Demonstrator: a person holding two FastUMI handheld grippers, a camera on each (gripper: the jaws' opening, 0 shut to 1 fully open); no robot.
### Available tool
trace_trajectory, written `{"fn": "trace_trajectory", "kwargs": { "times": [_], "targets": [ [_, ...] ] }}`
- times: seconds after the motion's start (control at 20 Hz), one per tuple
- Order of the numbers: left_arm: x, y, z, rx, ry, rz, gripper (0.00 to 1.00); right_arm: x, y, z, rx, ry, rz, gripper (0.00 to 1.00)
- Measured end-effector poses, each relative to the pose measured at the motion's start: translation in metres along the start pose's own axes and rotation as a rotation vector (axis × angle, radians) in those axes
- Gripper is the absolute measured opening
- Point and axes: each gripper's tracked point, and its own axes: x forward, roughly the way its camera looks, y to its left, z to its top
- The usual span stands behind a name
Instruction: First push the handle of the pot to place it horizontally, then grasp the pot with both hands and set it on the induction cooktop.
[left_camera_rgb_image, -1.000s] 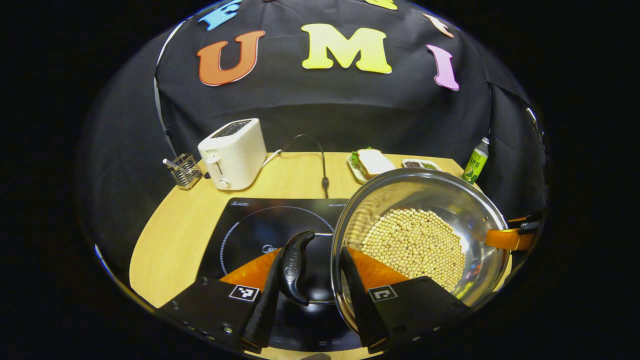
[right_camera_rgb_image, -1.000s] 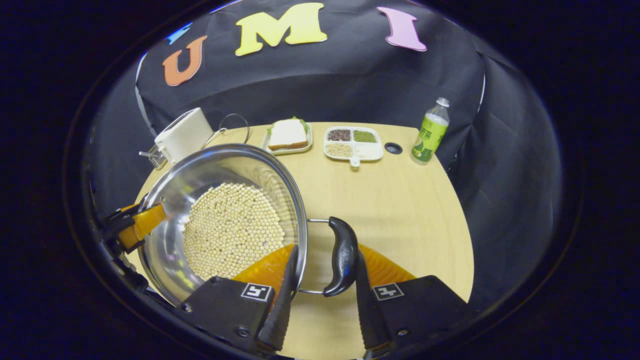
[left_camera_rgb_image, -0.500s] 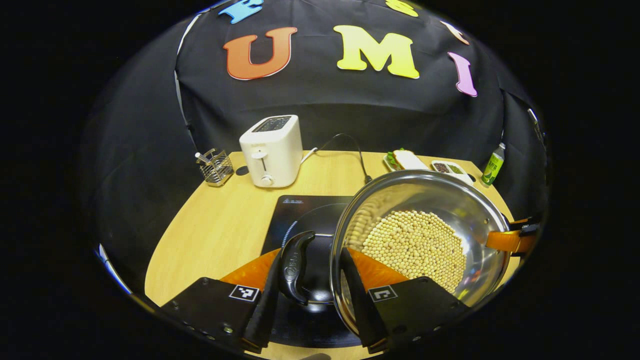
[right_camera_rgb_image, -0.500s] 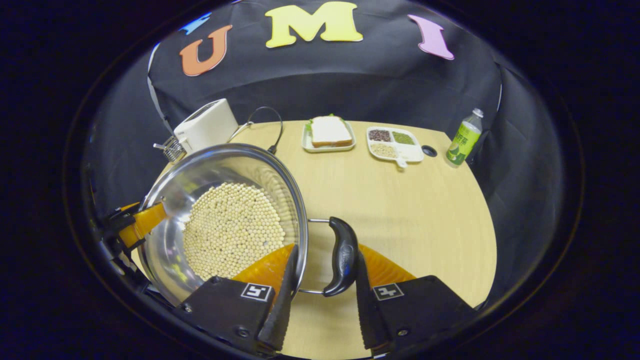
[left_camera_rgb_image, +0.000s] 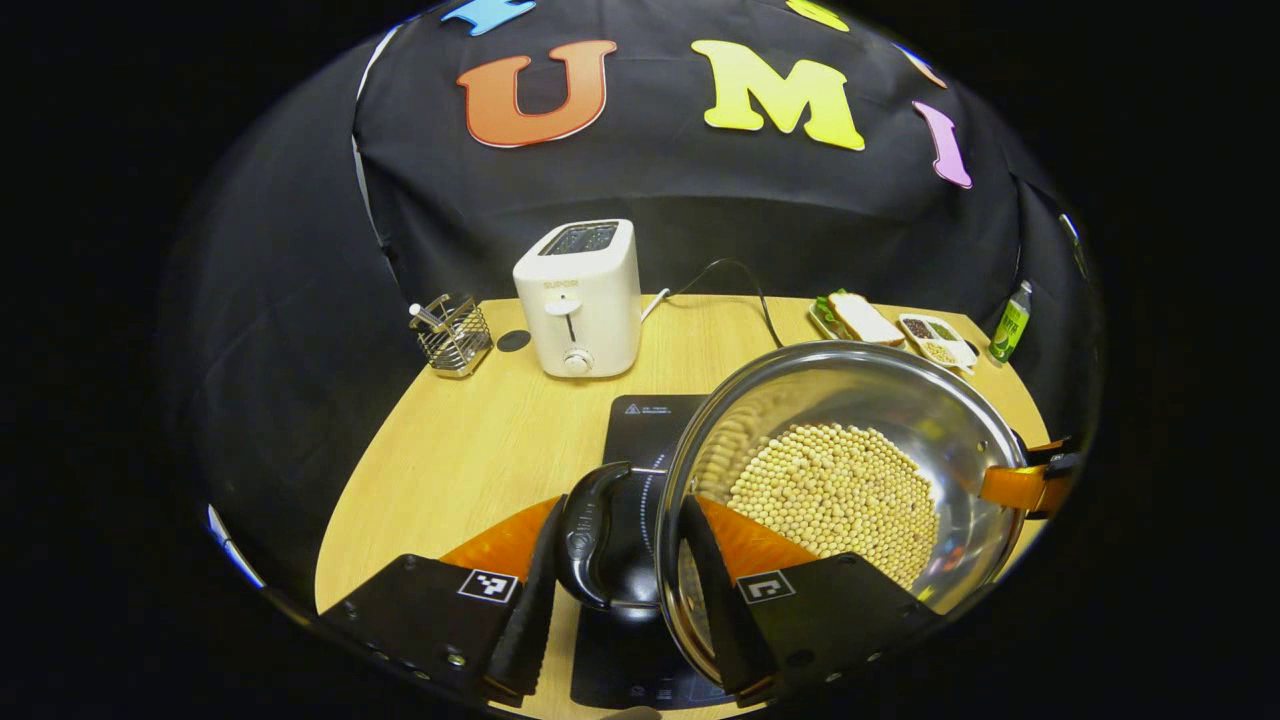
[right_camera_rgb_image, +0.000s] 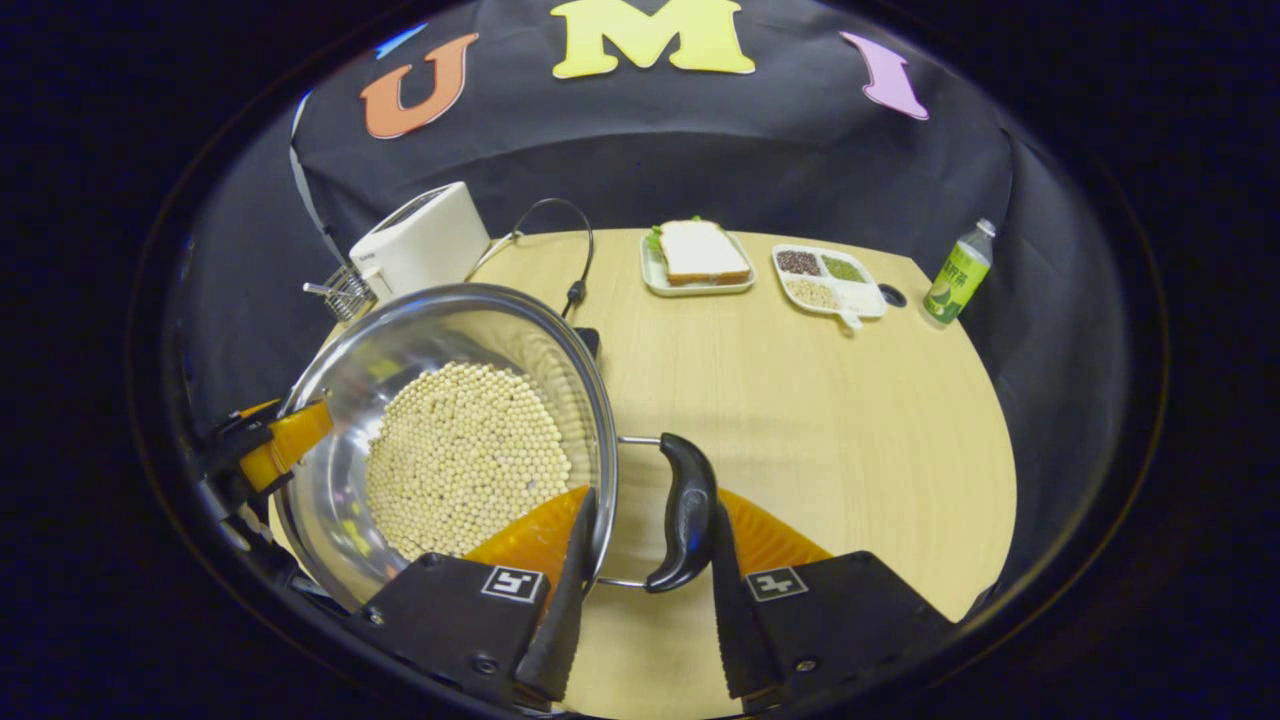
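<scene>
Fingers of the left gripper (left_camera_rgb_image: 618, 590) bracket the near black handle (left_camera_rgb_image: 590, 535) of the steel pot (left_camera_rgb_image: 850, 400) and its rim; the handle sits against the left finger, while the right finger lies inside the rim, so a two-sided clamp cannot be told. In the right gripper view the right gripper (right_camera_rgb_image: 640, 590) straddles the pot's other handle (right_camera_rgb_image: 683, 510) likewise, its right finger touching the handle and its left finger at the rim (grip equally unclear). The pot, holding pale beans (left_camera_rgb_image: 835, 495), hangs above the induction cooktop (left_camera_rgb_image: 640, 425), which lies partly beneath it on the wooden table (right_camera_rgb_image: 800, 400). Farther back stand a white toaster (left_camera_rgb_image: 583, 298), a wire caddy (left_camera_rgb_image: 452, 335), a sandwich plate (right_camera_rgb_image: 697, 255), a divided dish (right_camera_rgb_image: 828, 280) and a green bottle (right_camera_rgb_image: 958, 275).
</scene>
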Motion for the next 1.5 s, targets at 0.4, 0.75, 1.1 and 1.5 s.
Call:
{"fn": "trace_trajectory", "kwargs": {
  "times": [0.4, 0.75, 1.1, 1.5],
  "targets": [
    [0.021, 0.019, -0.006, -0.005, 0.01, -0.001, 0.64, 0.014, 0.02, -0.002, 0.011, 0.009, -0.016, 0.58],
    [0.027, 0.02, -0.013, -0.015, -0.002, -0.012, 0.64, 0.016, 0.02, -0.003, -0.01, 0.001, -0.029, 0.58],
    [0.028, 0.021, -0.012, 0.017, -0.031, -0.023, 0.65, 0.017, 0.019, -0.003, 0.005, -0.022, -0.022, 0.59],
    [0.005, 0.037, 0.008, 0.02, -0.137, 0.031, 0.97, 0.009, 0.01, 0.003, 0.028, -0.09, 0.026, 0.88]
  ]
}}
